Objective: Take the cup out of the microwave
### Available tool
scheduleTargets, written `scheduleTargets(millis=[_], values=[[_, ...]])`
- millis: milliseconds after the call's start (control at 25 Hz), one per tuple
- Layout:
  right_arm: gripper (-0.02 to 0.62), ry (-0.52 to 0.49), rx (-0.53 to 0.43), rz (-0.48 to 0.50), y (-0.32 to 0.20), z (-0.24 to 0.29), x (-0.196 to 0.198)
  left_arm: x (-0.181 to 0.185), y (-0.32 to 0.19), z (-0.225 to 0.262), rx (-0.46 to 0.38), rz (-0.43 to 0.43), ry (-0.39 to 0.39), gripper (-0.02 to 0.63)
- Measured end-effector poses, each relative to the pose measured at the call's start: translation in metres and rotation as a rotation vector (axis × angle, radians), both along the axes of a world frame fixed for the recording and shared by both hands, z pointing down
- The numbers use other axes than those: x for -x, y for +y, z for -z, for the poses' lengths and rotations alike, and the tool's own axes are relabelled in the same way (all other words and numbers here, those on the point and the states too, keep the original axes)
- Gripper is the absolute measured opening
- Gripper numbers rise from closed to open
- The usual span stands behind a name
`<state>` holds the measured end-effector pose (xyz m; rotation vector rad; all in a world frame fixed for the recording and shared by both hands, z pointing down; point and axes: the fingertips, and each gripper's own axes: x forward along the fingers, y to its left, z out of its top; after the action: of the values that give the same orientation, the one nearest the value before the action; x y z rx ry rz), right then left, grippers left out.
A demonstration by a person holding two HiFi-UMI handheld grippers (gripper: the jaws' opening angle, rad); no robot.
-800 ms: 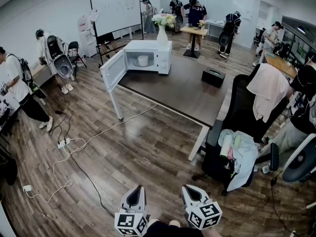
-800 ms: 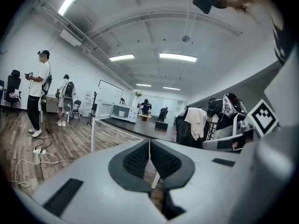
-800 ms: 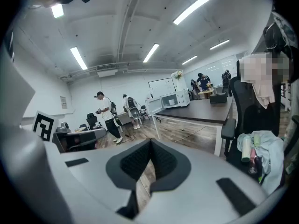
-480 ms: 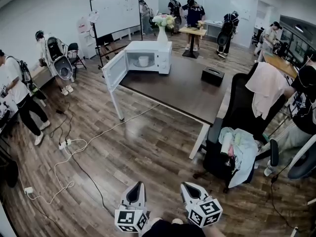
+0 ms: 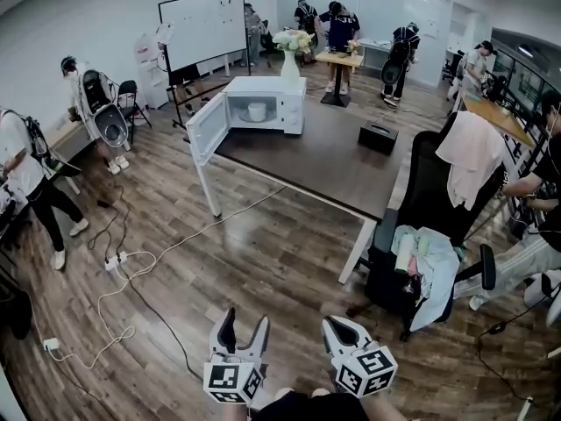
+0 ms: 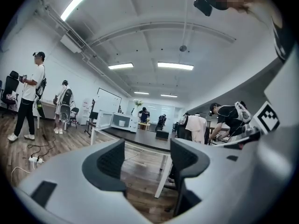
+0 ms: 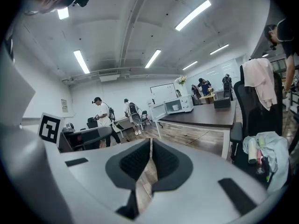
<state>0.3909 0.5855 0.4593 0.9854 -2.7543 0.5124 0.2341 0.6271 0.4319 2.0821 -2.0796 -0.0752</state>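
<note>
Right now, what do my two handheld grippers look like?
The left gripper and right gripper are light grey moulded plastic shells. Each has two tapered jaws lined with black ribbed pads. Each carries a white cube printed with black square markers at its rear. No cables show.

The cup (image 5: pixel 255 110) in the microwave (image 5: pixel 263 102) is too small to tell its shape. The bottom edge cuts off the left gripper (image 5: pixel 245 321) and right gripper (image 5: pixel 338 325).

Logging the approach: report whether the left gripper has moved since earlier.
Yes. The left gripper opened its jaws, staying put beside the black floor cable.
</note>
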Motion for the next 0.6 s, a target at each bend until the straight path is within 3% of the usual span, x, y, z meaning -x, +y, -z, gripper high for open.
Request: scheduleTargets(millis=[160, 600], values=[[-0.005, -0.008, -0.003, -0.008, 0.005, 0.0, 0.017, 0.024, 0.001, 0.001, -0.005, 0.027, -0.015, 0.373], [-0.005, -0.021, 0.022, -0.024, 0.009, -0.011, 0.049, 0.07, 0.0, -0.006, 0.008, 0.072, -0.023, 0.48]])
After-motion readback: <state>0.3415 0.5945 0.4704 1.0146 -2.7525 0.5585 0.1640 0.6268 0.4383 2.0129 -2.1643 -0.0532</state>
